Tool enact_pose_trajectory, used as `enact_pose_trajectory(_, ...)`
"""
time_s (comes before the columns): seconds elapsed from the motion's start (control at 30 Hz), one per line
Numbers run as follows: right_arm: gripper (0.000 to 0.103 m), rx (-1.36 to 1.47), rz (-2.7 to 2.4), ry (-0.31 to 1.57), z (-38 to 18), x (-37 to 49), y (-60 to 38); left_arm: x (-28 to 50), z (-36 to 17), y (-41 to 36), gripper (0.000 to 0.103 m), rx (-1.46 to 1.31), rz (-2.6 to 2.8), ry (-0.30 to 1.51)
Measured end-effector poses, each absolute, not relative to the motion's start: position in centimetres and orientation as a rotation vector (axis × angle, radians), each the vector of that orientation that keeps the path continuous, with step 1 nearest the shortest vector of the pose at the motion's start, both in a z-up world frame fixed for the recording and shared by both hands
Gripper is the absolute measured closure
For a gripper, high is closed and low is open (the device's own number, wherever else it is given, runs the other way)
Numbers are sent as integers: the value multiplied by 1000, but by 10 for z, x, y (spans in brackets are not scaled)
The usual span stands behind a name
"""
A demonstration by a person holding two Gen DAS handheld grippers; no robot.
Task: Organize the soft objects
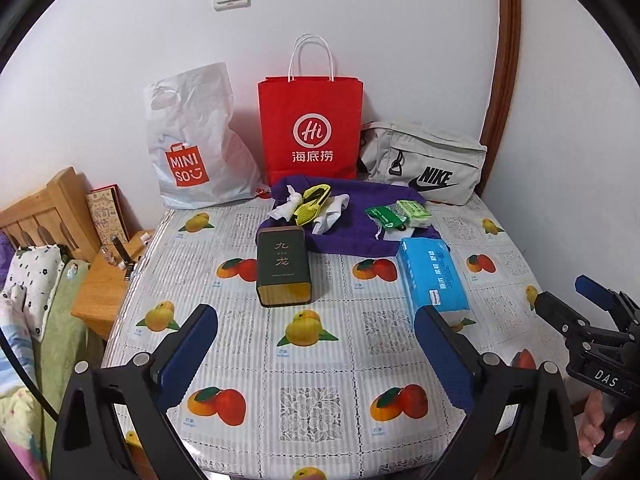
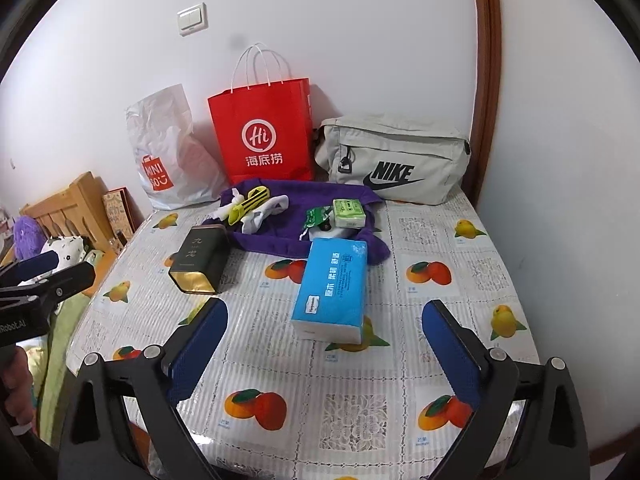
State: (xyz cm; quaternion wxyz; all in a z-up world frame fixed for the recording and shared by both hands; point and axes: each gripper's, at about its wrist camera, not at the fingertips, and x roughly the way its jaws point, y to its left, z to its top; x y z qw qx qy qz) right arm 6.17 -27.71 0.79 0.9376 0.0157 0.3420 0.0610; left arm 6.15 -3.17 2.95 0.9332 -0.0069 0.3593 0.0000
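Observation:
A purple cloth (image 1: 352,232) (image 2: 280,232) lies at the back of the table. On it rest white socks (image 1: 328,214) (image 2: 260,216), a yellow mesh item (image 1: 310,204) (image 2: 250,204), a green packet (image 1: 382,216) (image 2: 316,218) and a green tissue pack (image 1: 414,212) (image 2: 350,214). A blue tissue pack (image 1: 434,276) (image 2: 332,292) lies in front of the cloth. My left gripper (image 1: 316,348) is open and empty over the table's front. My right gripper (image 2: 324,344) is open and empty, just short of the blue pack.
A dark green tin (image 1: 284,268) (image 2: 198,260) lies left of the blue pack. A white Miniso bag (image 1: 192,148), a red paper bag (image 1: 310,128) and a grey Nike bag (image 1: 424,164) stand against the wall. A wooden nightstand (image 1: 104,284) and bed are at the left.

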Motion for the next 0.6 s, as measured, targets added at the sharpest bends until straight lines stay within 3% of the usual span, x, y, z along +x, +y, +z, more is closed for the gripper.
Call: enact_pose_trajectory(0.6,6,35,119,693,3,47,-275,48,30,-26,3,-16,19,721)
